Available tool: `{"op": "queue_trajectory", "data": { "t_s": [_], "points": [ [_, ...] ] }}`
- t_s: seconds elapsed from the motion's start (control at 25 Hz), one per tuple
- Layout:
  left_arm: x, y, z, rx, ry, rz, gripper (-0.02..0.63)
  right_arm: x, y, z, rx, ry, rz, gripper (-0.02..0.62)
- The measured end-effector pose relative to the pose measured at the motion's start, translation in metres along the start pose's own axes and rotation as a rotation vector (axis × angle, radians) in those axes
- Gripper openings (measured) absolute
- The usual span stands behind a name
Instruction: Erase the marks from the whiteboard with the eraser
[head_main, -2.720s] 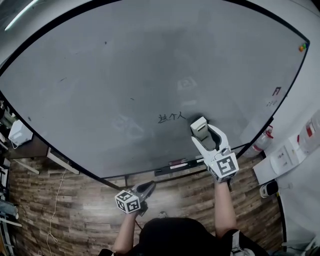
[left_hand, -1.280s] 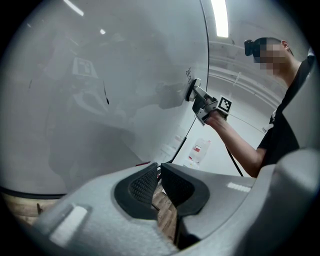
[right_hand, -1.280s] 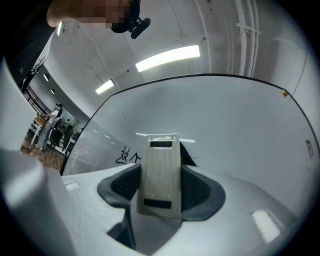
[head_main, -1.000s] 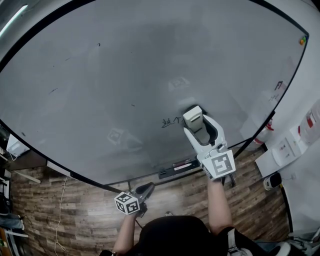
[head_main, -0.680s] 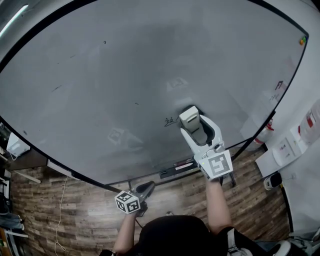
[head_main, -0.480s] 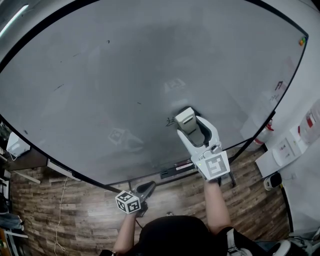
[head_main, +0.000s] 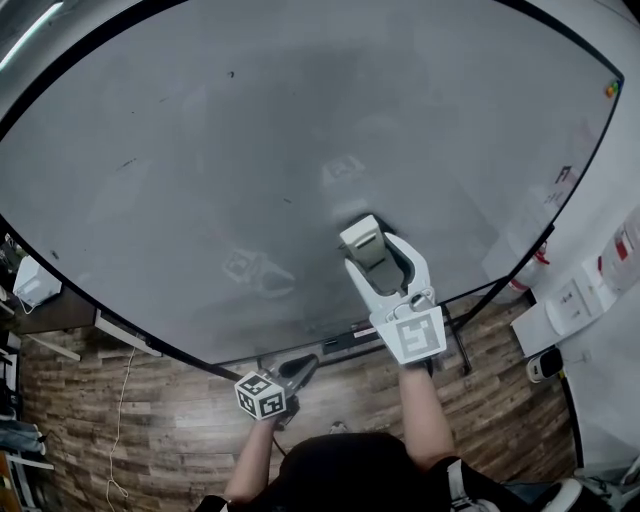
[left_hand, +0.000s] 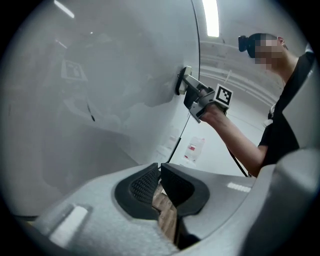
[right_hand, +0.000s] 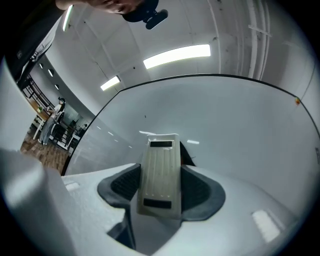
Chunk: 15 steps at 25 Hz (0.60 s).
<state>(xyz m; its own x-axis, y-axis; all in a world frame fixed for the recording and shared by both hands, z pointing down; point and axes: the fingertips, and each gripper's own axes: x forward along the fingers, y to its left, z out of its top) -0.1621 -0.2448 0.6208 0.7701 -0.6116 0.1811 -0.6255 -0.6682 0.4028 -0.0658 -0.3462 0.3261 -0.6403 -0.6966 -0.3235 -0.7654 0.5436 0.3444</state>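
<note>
Right, your right gripper (head_main: 372, 252) clamps the eraser (head_main: 358, 237) flat against the whiteboard (head_main: 230, 150) near its bottom edge for wiping; your left gripper (head_main: 303, 365) hangs below, jaws together, empty.

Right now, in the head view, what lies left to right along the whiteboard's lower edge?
left gripper → eraser, clamped in the right gripper → bottle → wall plate
</note>
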Motion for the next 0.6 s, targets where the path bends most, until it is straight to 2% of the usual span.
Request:
{"op": "queue_trajectory", "data": {
  "t_s": [0.12, 0.36, 0.48, 0.6],
  "points": [
    [0.006, -0.007, 0.000, 0.048, 0.029, -0.008, 0.020, 0.000, 0.000, 0.000, 0.027, -0.004, 0.007, 0.253],
    [0.012, -0.007, -0.003, 0.051, 0.043, -0.016, 0.020, 0.002, 0.005, 0.000, 0.030, -0.002, 0.022, 0.252],
    [0.018, -0.005, -0.002, 0.049, 0.044, -0.019, 0.020, 0.006, 0.015, -0.002, -0.015, 0.013, 0.063, 0.253],
    [0.014, -0.001, -0.001, 0.045, 0.043, -0.024, 0.020, 0.014, 0.045, -0.007, -0.055, 0.080, 0.130, 0.253]
  ]
}}
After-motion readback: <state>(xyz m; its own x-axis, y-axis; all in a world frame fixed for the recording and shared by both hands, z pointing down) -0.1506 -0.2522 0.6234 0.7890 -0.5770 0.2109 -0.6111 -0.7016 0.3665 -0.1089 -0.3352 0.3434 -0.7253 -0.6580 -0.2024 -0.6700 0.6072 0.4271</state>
